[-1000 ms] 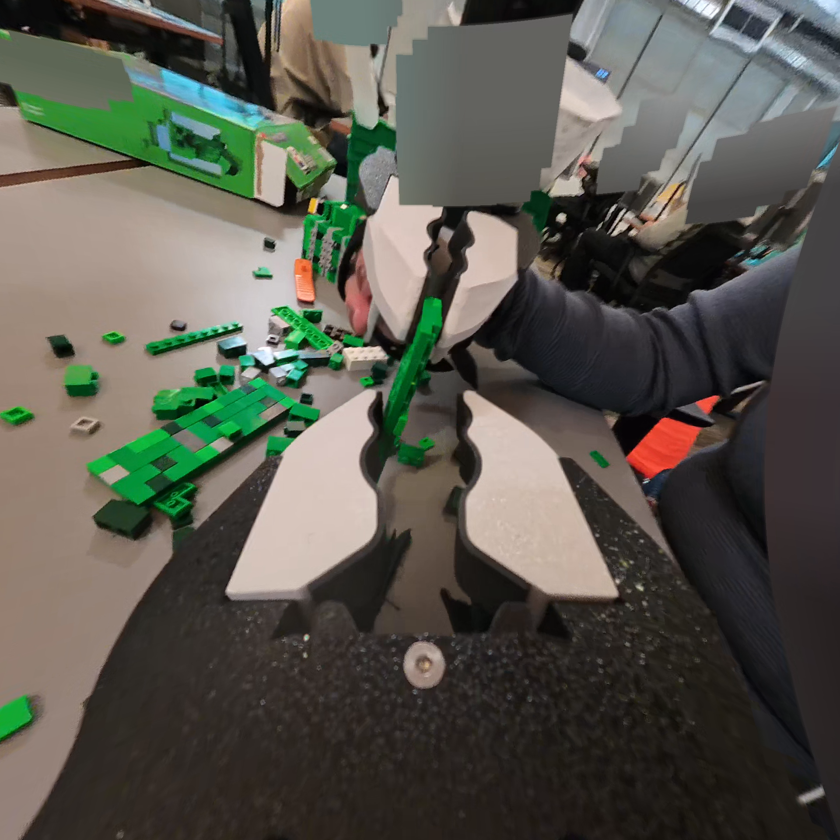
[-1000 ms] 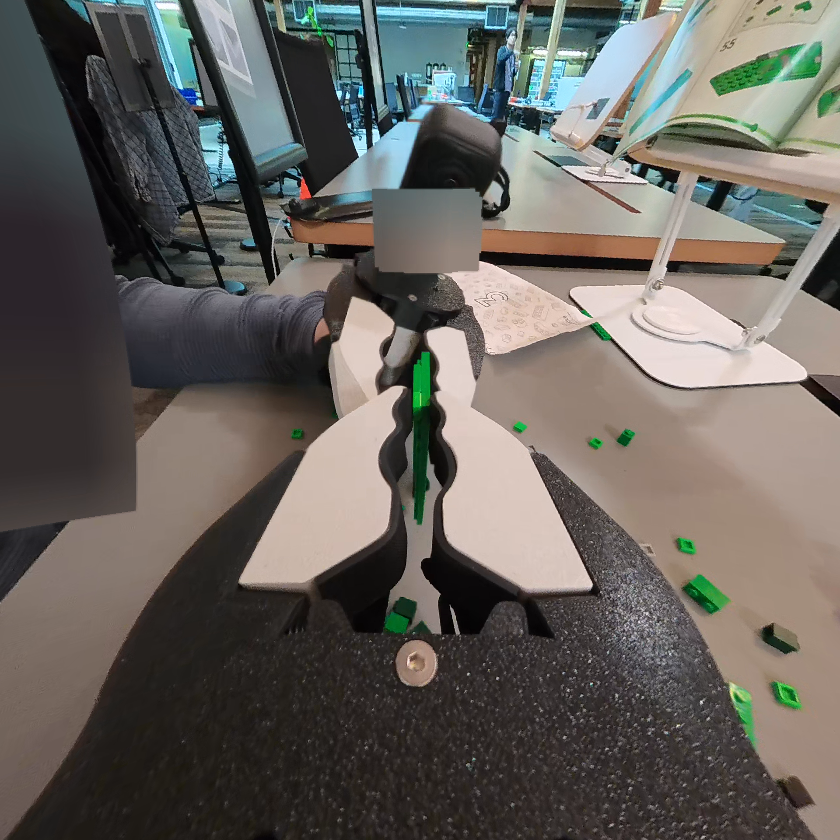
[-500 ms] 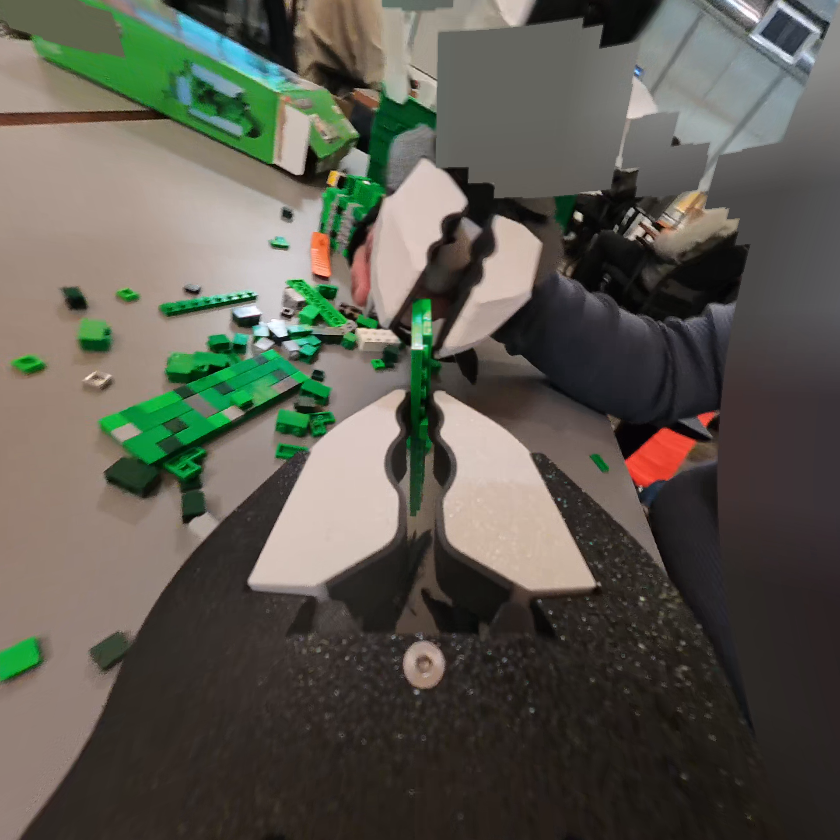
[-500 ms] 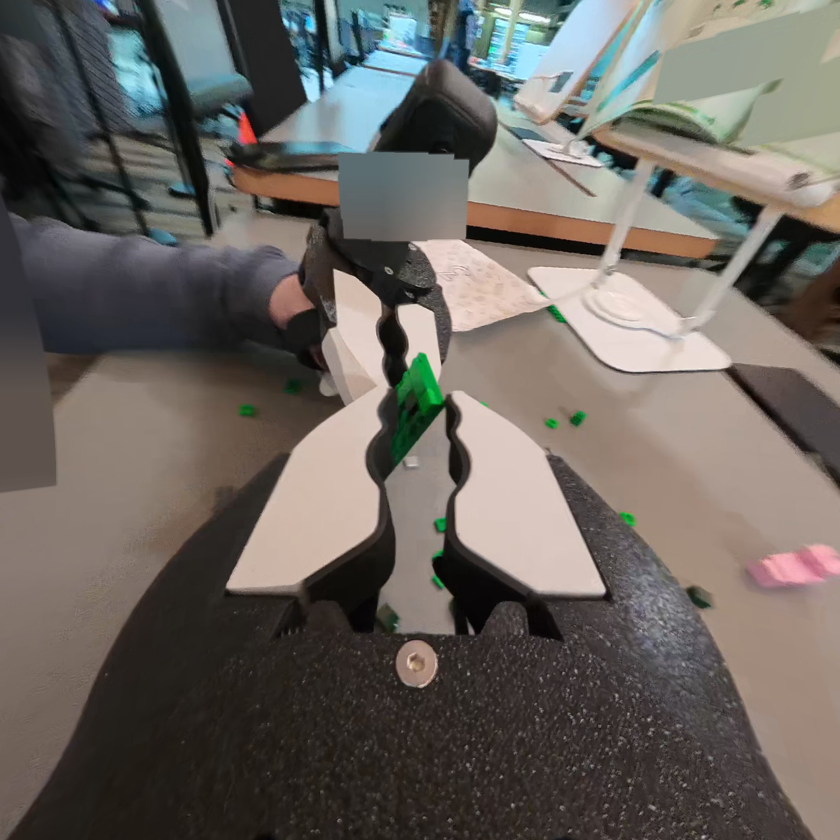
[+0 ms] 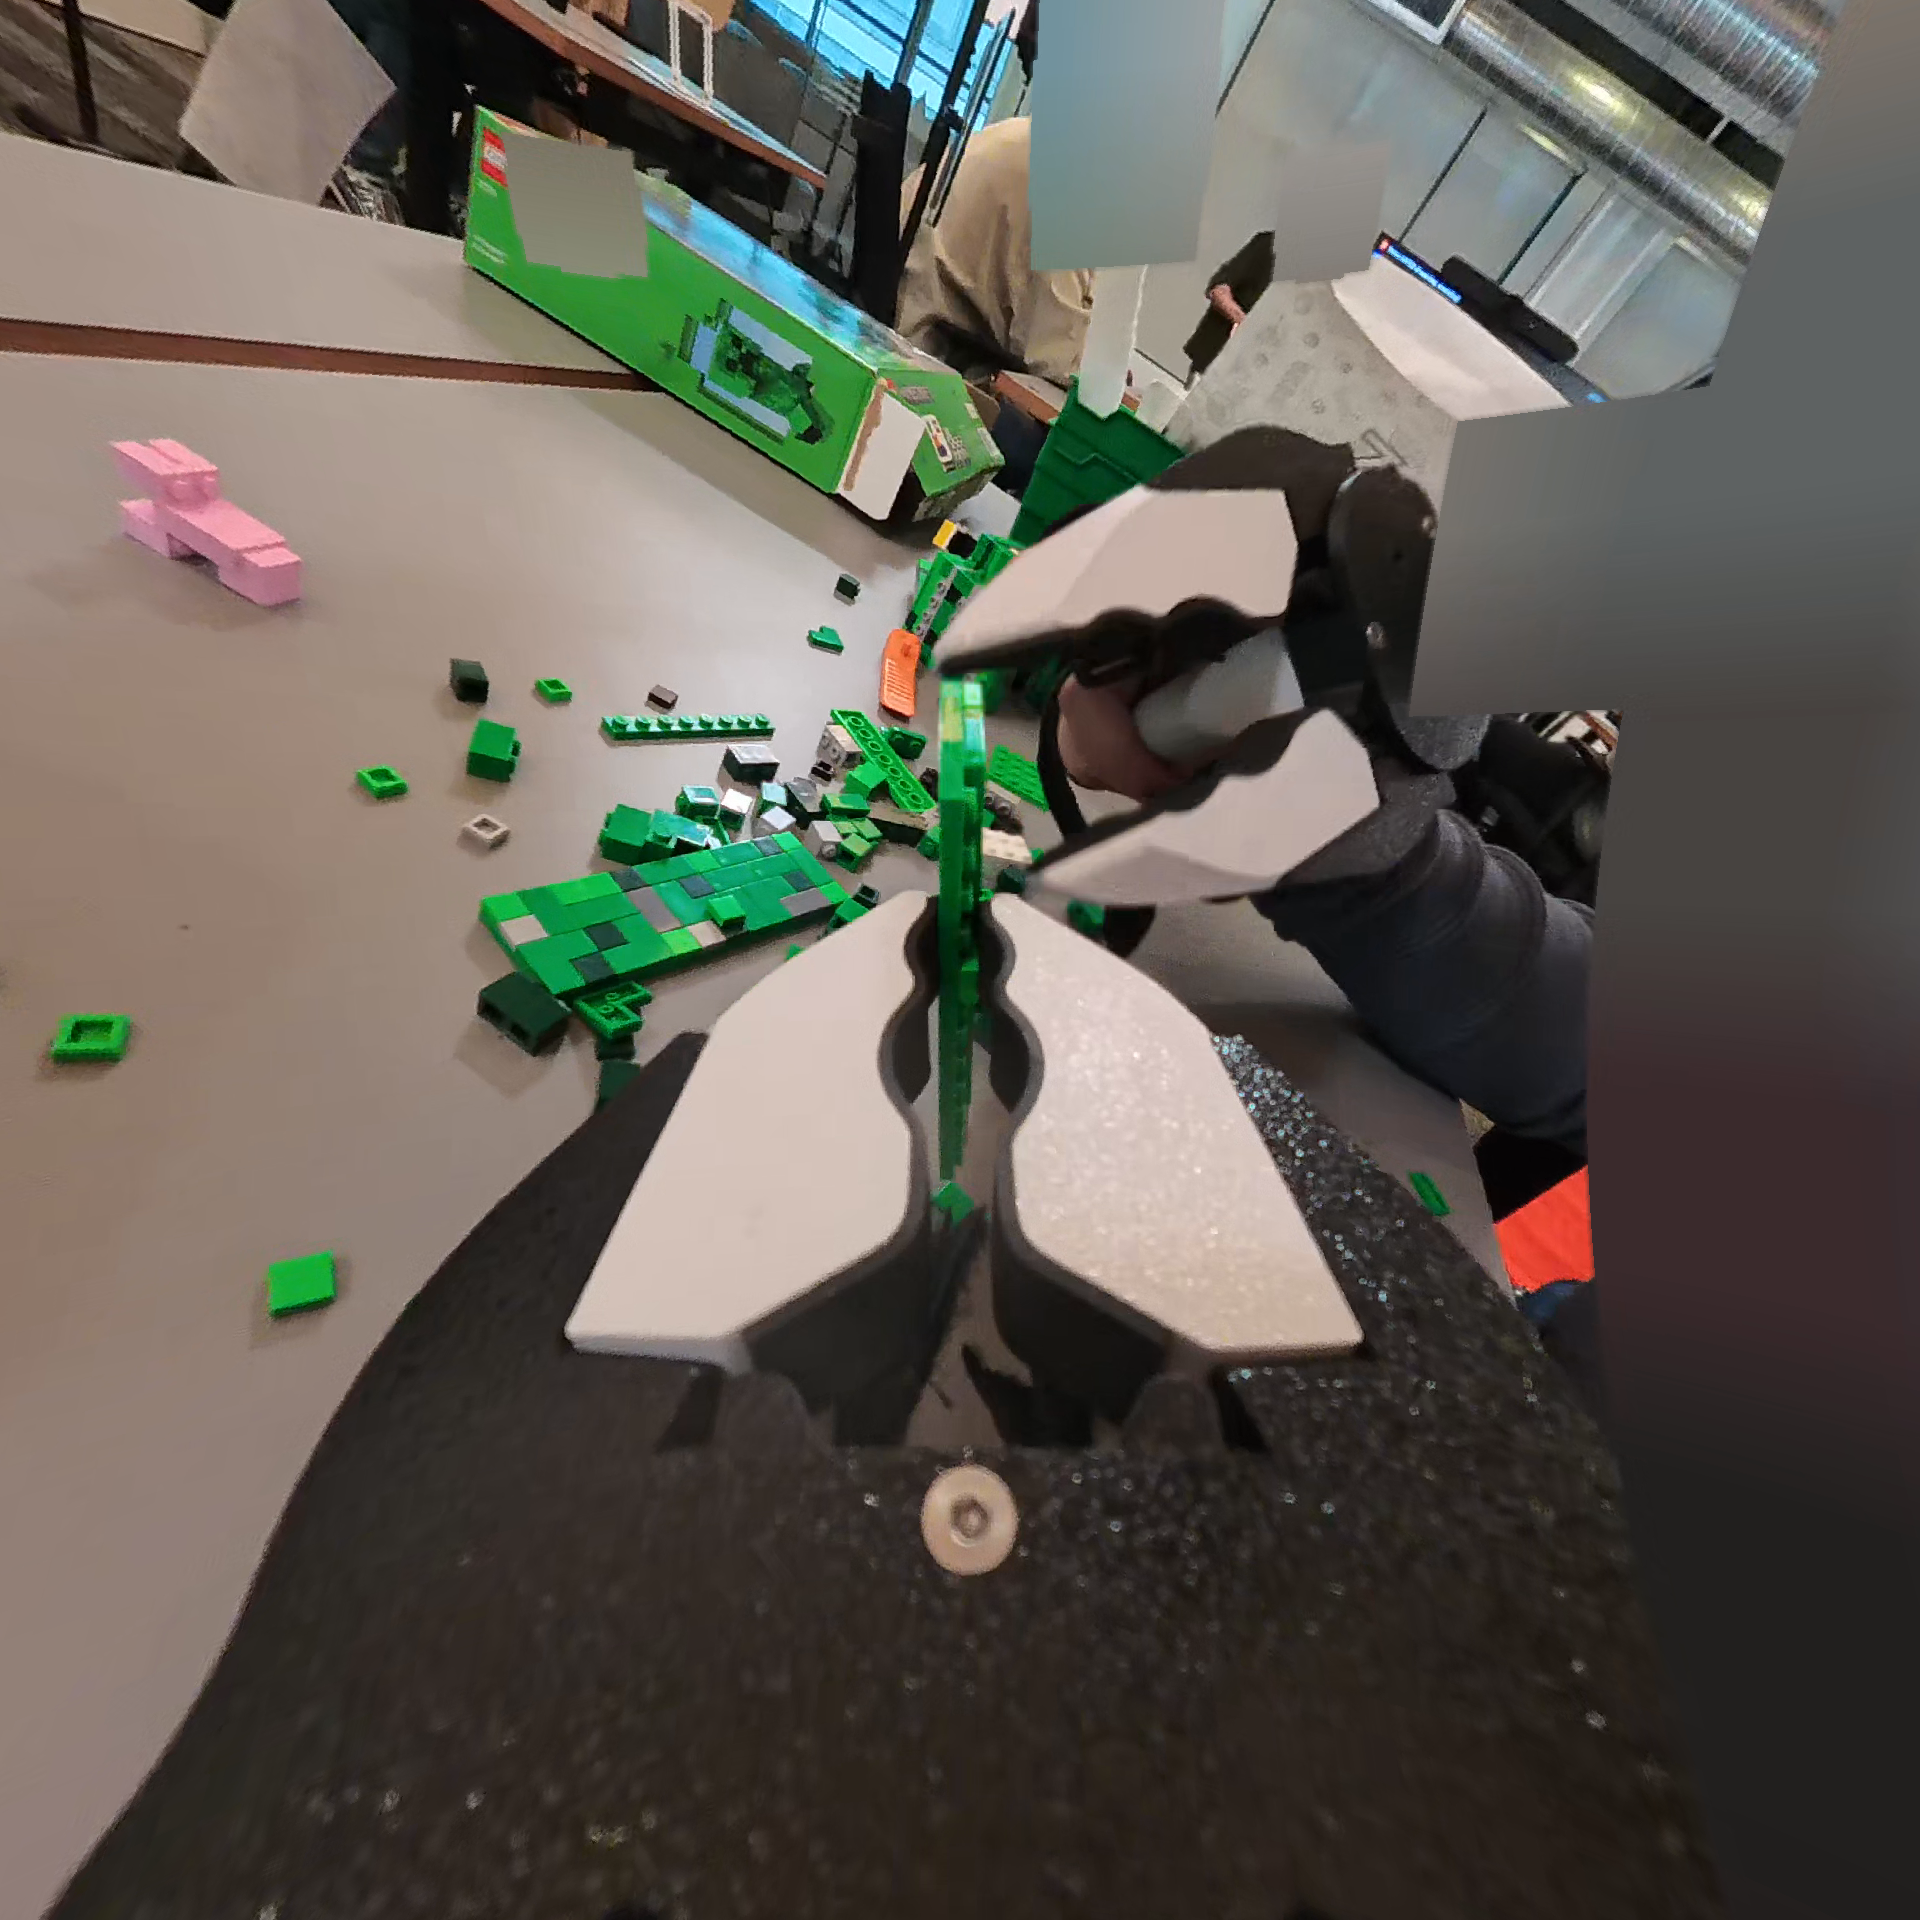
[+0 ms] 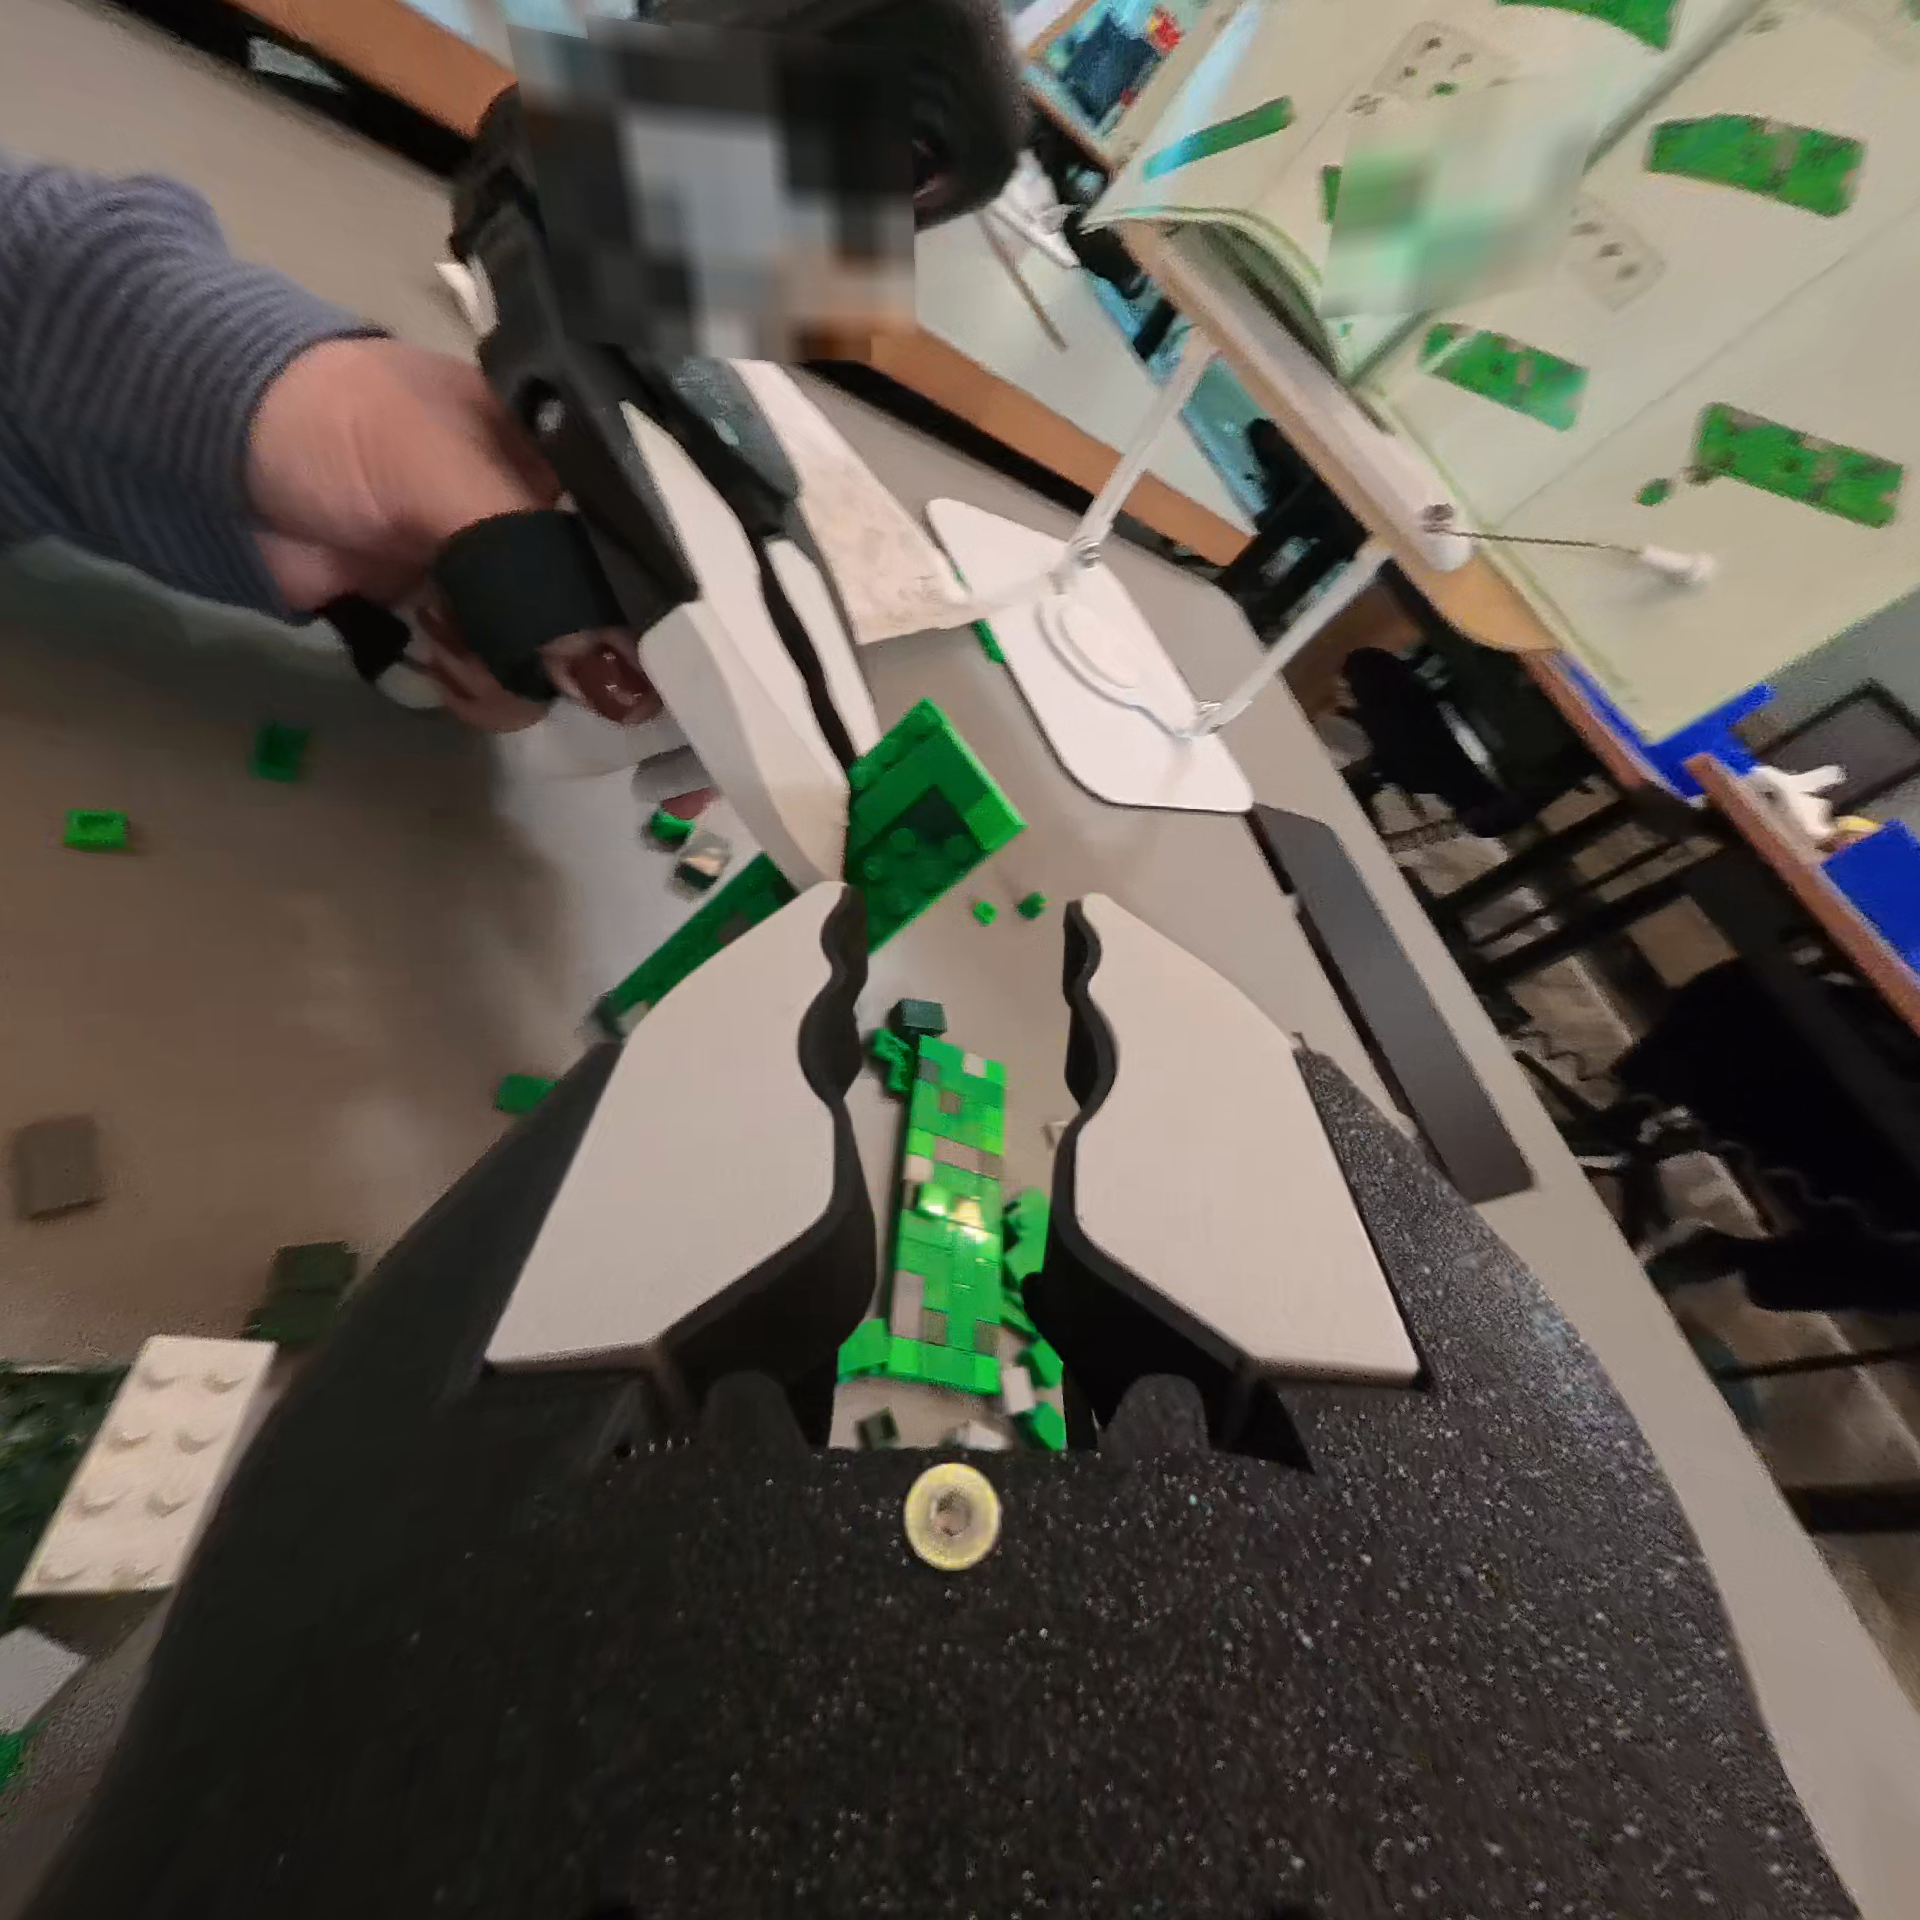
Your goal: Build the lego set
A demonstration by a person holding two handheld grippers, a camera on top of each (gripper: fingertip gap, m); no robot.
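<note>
Left gripper [image 5: 958, 914] is clamping a green plate assembly [image 5: 958, 883] edge-on; its fingers are drawn nearly together, the plate standing upright in the narrow gap and sticking out past the tips. In the right wrist view the same plate [image 6: 920, 821] is showing its studded face, tilted, held at the tips of the left gripper [image 6: 831, 831].

Right gripper [image 6: 961, 914] is standing wide open with nothing between its fingers. In the left wrist view it [image 5: 987, 769] is lying on its side just beyond the plate, one fingertip above the plate's top edge and one at its right side; contact cannot be made out.

A long mottled green panel [image 5: 665, 925] is lying flat on the grey table [image 5: 312, 935], left of the held plate; the right wrist view is looking down on it [image 6: 951, 1226] between the open fingers. Loose green and grey bricks [image 5: 790, 800] are lying scattered beside it. A pink brick figure [image 5: 203, 520] is sitting well apart at far left. A green set box [image 5: 727, 343] is lying behind the pile. An open instruction booklet [image 6: 1621, 343] is resting on a white stand [image 6: 1122, 675].
</note>
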